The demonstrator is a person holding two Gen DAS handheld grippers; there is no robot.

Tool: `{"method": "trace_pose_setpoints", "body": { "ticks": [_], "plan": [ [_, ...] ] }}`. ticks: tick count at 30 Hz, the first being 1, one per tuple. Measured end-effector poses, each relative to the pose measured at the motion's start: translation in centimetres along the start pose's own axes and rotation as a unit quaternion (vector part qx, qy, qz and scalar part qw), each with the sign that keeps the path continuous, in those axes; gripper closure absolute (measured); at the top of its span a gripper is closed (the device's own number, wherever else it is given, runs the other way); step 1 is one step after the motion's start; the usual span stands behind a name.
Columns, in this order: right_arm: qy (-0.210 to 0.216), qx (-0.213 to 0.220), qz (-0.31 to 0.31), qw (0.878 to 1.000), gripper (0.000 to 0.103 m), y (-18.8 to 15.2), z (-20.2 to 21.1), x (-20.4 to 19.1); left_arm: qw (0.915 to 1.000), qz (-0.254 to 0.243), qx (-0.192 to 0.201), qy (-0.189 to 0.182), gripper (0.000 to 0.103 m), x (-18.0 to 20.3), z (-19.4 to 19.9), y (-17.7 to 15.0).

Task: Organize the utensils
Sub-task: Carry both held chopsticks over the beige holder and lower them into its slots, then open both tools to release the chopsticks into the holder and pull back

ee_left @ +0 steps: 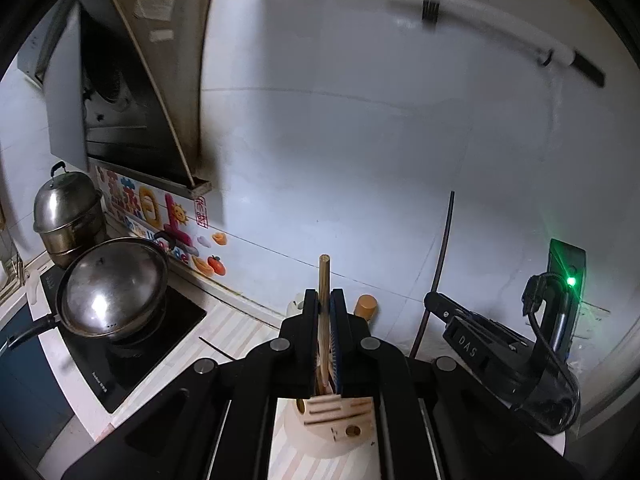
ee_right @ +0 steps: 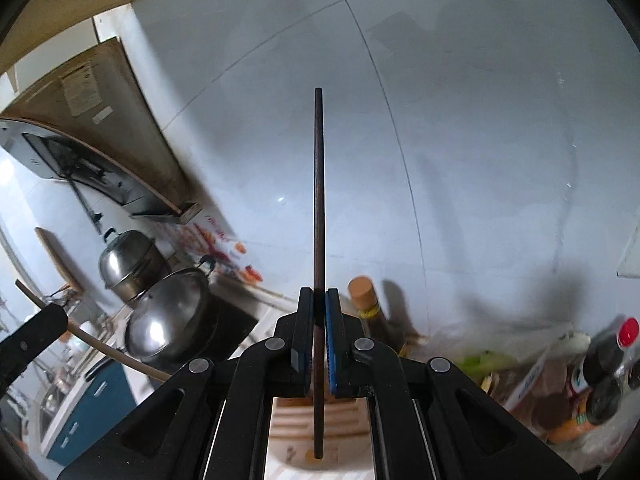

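My left gripper (ee_left: 325, 300) is shut on a light wooden chopstick (ee_left: 324, 274) that stands upright, its top poking above the jaws. Its lower end hangs just above a pale wooden utensil holder (ee_left: 340, 410) with slots and round holes. My right gripper (ee_right: 319, 296) is shut on a long dark chopstick (ee_right: 319, 184), also upright, whose bottom tip hovers over the same holder (ee_right: 288, 420). In the left wrist view the right gripper (ee_left: 434, 303) shows at the right with the dark chopstick (ee_left: 446, 240). The left gripper (ee_right: 56, 318) shows at the left edge of the right wrist view.
A wok with a steel lid (ee_left: 112, 288) sits on a black induction hob (ee_left: 132, 360), with a steel steamer pot (ee_left: 66, 216) behind and a range hood (ee_left: 132, 100) above. A brown-capped bottle (ee_right: 366, 300) and sauce bottles (ee_right: 600, 368) stand along the white tiled wall.
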State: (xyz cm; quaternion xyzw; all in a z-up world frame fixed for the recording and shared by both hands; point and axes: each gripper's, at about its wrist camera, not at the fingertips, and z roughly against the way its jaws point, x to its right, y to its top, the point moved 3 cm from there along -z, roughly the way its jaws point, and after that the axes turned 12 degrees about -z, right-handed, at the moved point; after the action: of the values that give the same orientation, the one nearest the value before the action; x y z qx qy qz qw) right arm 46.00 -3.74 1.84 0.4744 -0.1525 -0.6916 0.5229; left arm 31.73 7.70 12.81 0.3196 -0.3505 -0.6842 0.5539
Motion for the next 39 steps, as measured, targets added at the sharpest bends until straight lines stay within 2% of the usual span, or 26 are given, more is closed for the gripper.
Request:
{"method": "trace_pose_setpoints", "body": {
  "ticks": [9,15,24,30,31,32,33,34,35,38,39],
  "plan": [
    [-0.027,0.009,0.009,1.000,0.098,-0.2,-5.7,0.9,0.9970,0.001,-0.077,-0.008,0.100,0.0,-8.0,-1.6],
    [-0.032,0.006,0.016,0.999,0.098,-1.2,-8.0,1.8,0.9934,0.013,-0.114,-0.011,0.100,-0.2,-11.0,-3.5],
    [-0.030,-0.016,0.032,0.999,0.097,-3.2,-9.1,2.5,0.9895,0.023,-0.139,-0.030,0.099,-0.2,-12.3,-4.8],
    [-0.025,-0.052,0.041,0.997,0.096,-4.0,-8.5,2.4,0.9895,0.033,-0.141,-0.005,0.094,-0.7,-11.3,-4.5],
    [-0.025,-0.054,0.040,0.997,0.092,-4.0,-8.2,2.4,0.9896,0.035,-0.140,0.000,0.086,-0.9,-11.1,-4.5],
    [-0.025,-0.056,0.037,0.997,0.089,-4.0,-7.8,2.6,0.9897,0.038,-0.138,0.004,0.069,-1.1,-10.9,-4.5],
    [-0.023,-0.057,0.035,0.997,0.081,-4.0,-7.3,2.7,0.9901,0.040,-0.134,0.007,0.058,-1.3,-10.5,-4.6],
    [-0.023,-0.059,0.036,0.997,0.074,-4.1,-7.1,2.5,0.9906,0.042,-0.130,0.014,0.036,-1.5,-10.2,-4.6],
    [-0.026,-0.058,0.036,0.997,0.072,-4.1,-6.6,2.6,0.9910,0.043,-0.125,0.022,0.028,-1.6,-9.7,-4.7],
    [-0.033,-0.062,0.039,0.997,0.064,-4.4,-5.3,2.9,0.9909,0.048,-0.121,0.034,0.026,-2.0,-8.8,-5.4],
    [-0.034,-0.064,0.039,0.997,0.058,-4.6,-4.9,3.0,0.9905,0.047,-0.123,0.040,0.024,-2.0,-8.7,-5.7]
  ]
}}
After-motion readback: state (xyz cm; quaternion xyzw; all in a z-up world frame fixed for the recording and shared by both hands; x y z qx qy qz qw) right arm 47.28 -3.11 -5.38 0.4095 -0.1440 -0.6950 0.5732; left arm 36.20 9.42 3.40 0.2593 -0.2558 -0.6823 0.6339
